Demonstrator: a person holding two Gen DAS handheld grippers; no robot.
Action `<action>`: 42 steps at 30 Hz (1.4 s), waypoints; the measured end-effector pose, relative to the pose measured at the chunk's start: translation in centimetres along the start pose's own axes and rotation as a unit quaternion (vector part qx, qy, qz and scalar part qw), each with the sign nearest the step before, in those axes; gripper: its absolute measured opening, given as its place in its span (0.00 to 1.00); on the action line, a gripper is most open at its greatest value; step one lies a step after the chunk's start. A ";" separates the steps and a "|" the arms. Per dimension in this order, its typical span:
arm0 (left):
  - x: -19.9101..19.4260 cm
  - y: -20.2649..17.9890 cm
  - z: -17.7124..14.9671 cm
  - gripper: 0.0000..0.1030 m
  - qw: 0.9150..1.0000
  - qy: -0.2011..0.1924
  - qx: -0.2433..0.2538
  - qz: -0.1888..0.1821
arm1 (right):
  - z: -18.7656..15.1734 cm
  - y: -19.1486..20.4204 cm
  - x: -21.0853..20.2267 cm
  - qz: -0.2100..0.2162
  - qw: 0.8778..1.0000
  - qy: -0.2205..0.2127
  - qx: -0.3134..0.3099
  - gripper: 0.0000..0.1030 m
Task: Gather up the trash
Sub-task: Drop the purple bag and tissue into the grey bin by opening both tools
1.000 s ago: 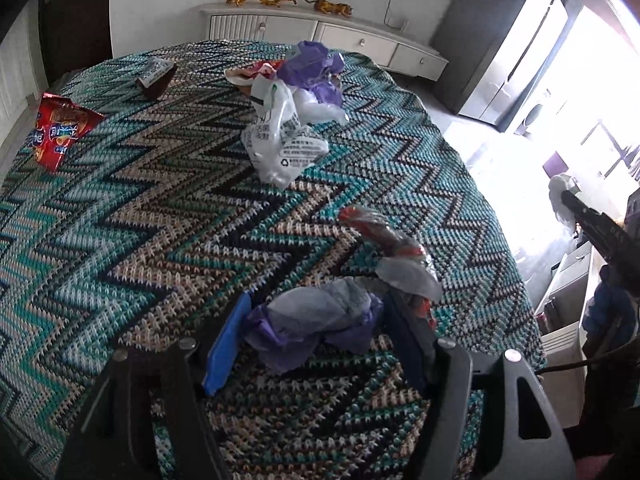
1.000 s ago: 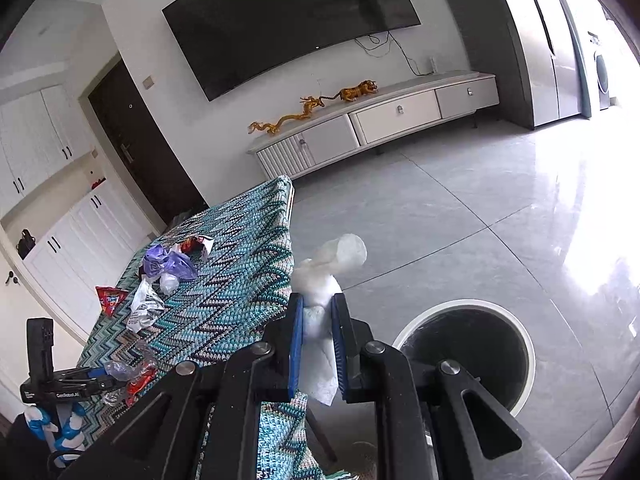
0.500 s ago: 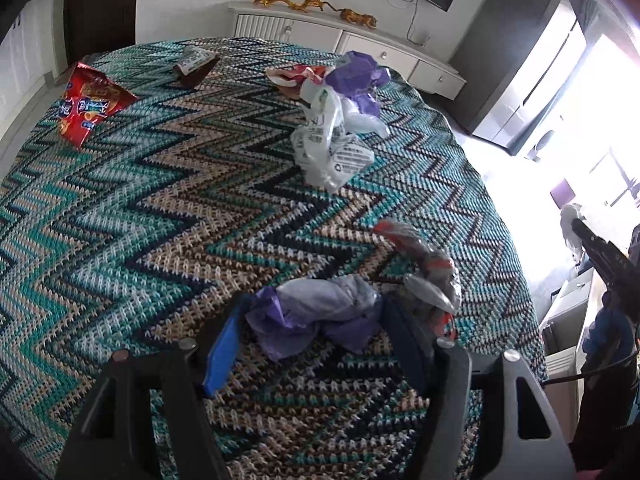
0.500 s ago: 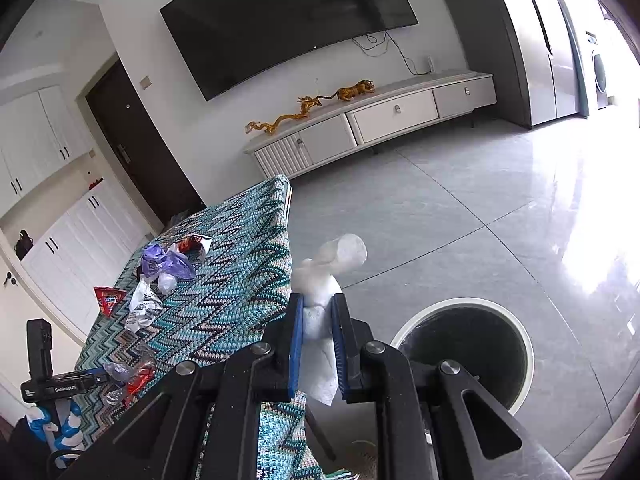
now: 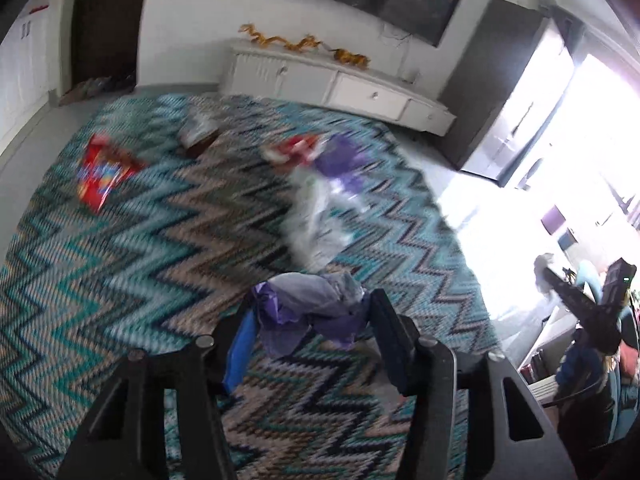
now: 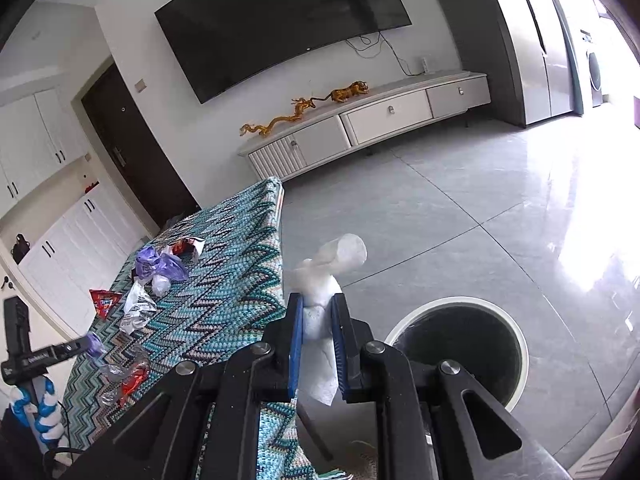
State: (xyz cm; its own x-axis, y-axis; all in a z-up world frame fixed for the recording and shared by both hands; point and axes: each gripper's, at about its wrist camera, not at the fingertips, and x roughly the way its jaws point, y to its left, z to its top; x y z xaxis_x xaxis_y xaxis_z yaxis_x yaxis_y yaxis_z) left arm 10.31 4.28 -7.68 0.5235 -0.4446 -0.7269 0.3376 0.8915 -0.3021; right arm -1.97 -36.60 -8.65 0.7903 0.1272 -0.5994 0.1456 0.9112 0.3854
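Note:
My left gripper (image 5: 310,316) is shut on a crumpled purple and grey plastic bag (image 5: 308,304), lifted above the zigzag tablecloth (image 5: 120,264). My right gripper (image 6: 318,316) is shut on a crumpled white tissue (image 6: 320,280), held off the table's edge, left of a round white-rimmed trash bin (image 6: 460,344) on the floor. On the table lie a red snack bag (image 5: 102,170), a clear wrapper (image 5: 316,220), a purple bag (image 5: 344,156) and a red and white wrapper (image 5: 290,150). A clear and red wrapper (image 6: 128,372) lies near the table's front edge.
A small dark packet (image 5: 198,134) lies at the table's far side. A white TV cabinet (image 6: 360,128) with gold figurines stands against the wall under a television. Grey tiled floor (image 6: 460,220) stretches right of the table.
My left gripper has closed on the purple and grey bag and lifted it off the cloth, leaving the clear and red wrapper behind. The right gripper holds still with the tissue.

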 end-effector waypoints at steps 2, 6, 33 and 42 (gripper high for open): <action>0.4 -2.8 1.3 0.51 0.999 -0.003 0.027 -0.027 | -0.1 -0.7 0.1 -0.009 1.000 0.002 0.008 0.13; 3.4 -9.6 3.9 0.51 0.993 0.017 0.083 -0.083 | -0.2 -2.6 0.0 -0.031 0.999 0.005 0.024 0.13; 21.6 -32.1 4.8 0.66 0.951 0.153 0.200 -0.179 | -0.9 -12.9 1.7 -0.111 0.990 0.048 0.079 0.44; 14.5 -29.2 4.2 0.66 0.962 0.091 0.206 -0.153 | -0.7 -9.7 -1.0 -0.084 0.994 0.023 0.068 0.44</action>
State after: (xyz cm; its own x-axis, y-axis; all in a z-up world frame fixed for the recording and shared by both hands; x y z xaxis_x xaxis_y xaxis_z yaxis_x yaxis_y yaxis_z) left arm 11.31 -28.51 -6.80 0.2168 -0.6239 -0.7508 0.7553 0.5945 -0.2758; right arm -4.56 -45.32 -12.26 0.7201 -0.0010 -0.6939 0.3542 0.8605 0.3663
